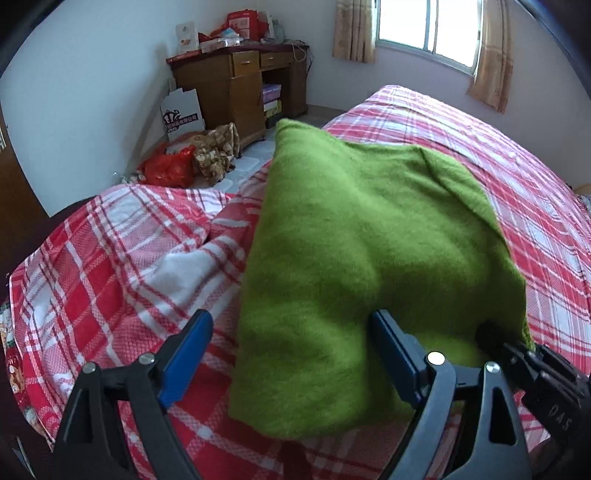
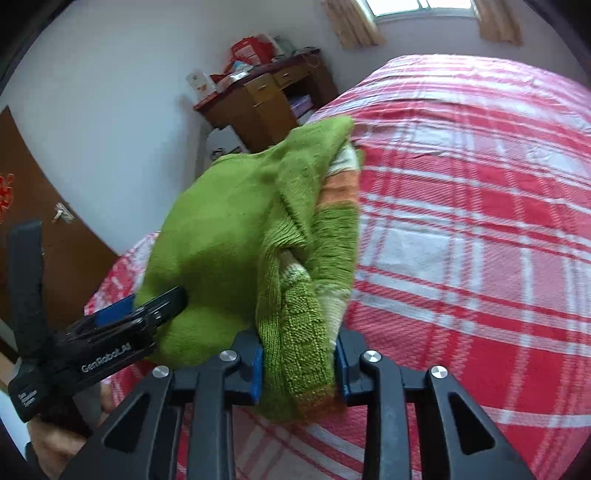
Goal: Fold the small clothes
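- Left wrist view: the left gripper (image 1: pixel 291 354) shows two blue-padded fingers set wide apart. A folded green sweater (image 1: pixel 354 236) hangs in front of them, lifted over the red-and-white plaid bedspread (image 1: pixel 110 266).
- The sweater's lower part lies between the two pads and covers part of the right-hand one. The left-hand pad stands clear of the cloth, so this gripper pinches nothing.
- At the lower right edge, the dark tip of the right gripper (image 1: pixel 517 347) meets the sweater's corner. Its pads are hidden behind the cloth and cut off by the frame.
- Background: a wooden desk (image 1: pixel 236 88) piled with boxes, a red plastic bag (image 1: pixel 170 170) on the floor, and a curtained window (image 1: pixel 428 29). The small items on the desk are too distorted to name.
- Right wrist view: the right gripper (image 2: pixel 299 369) has its blue pads drawn in on a thick ribbed edge of the green sweater (image 2: pixel 229 236), which fills the narrow gap. Orange and cream stripes show inside the folds.
- The sweater's bulk hides the bed's near left side. Its far end is blurred.
- At the lower left, the left gripper (image 2: pixel 136 314) shows one black finger and a blue pad against the sweater's side. The second finger is hidden.
- The plaid bedspread (image 2: pixel 480 221) fills the right half. A brown door (image 2: pixel 55 236) stands at the left.
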Demonstrator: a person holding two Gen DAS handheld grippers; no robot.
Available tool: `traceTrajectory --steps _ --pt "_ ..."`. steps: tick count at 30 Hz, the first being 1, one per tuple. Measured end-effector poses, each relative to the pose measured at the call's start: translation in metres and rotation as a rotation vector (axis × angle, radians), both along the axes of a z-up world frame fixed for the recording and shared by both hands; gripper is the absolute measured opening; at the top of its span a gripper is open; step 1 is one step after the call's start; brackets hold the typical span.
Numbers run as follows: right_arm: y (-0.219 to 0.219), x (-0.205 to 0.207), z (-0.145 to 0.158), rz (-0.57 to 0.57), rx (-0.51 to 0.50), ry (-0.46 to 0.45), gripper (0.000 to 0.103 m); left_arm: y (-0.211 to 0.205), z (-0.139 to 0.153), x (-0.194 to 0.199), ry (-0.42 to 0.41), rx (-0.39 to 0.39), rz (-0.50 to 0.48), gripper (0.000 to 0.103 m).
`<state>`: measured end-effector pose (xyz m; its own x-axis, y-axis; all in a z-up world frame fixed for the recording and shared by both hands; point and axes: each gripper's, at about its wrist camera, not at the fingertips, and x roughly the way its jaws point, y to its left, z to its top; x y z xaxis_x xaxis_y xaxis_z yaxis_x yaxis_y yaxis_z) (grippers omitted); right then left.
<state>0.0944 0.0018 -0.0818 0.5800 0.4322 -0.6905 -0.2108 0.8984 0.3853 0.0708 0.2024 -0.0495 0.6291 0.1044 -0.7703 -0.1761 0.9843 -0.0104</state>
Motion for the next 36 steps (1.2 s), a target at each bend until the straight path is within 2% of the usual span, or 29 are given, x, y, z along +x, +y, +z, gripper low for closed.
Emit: traceTrajectory --steps 7,14,17,22,28,33,36 --pt "0.001 -0.005 -0.008 -0.014 -0.049 -0.011 0.031 0.001 -0.009 -0.012 0.007 0.001 0.010 0.091" --pt "-0.004 -0.029 -0.004 -0.026 -0.023 -0.004 0.045 -0.003 -0.010 -0.027 0.018 0.011 0.017 0.091" --pt "-0.003 -0.030 -0.005 -0.036 -0.036 -0.013 0.047 -0.004 -0.013 -0.028 0.033 0.003 0.022 0.091" --pt "0.014 -0.030 -0.003 -0.018 -0.151 -0.045 0.051 -0.008 -0.015 -0.023 0.040 0.043 0.022 0.094" --pt "0.010 -0.036 -0.004 -0.022 -0.146 -0.049 0.052 -0.007 -0.017 -0.023 0.041 0.044 0.022 0.095" --pt "0.008 -0.046 0.000 -0.029 -0.154 -0.029 0.056 -0.006 -0.015 -0.041 0.046 0.008 0.004 0.095" --pt "0.007 -0.056 0.000 -0.036 -0.171 -0.027 0.060 -0.010 -0.017 -0.053 0.052 0.031 -0.008 0.094"
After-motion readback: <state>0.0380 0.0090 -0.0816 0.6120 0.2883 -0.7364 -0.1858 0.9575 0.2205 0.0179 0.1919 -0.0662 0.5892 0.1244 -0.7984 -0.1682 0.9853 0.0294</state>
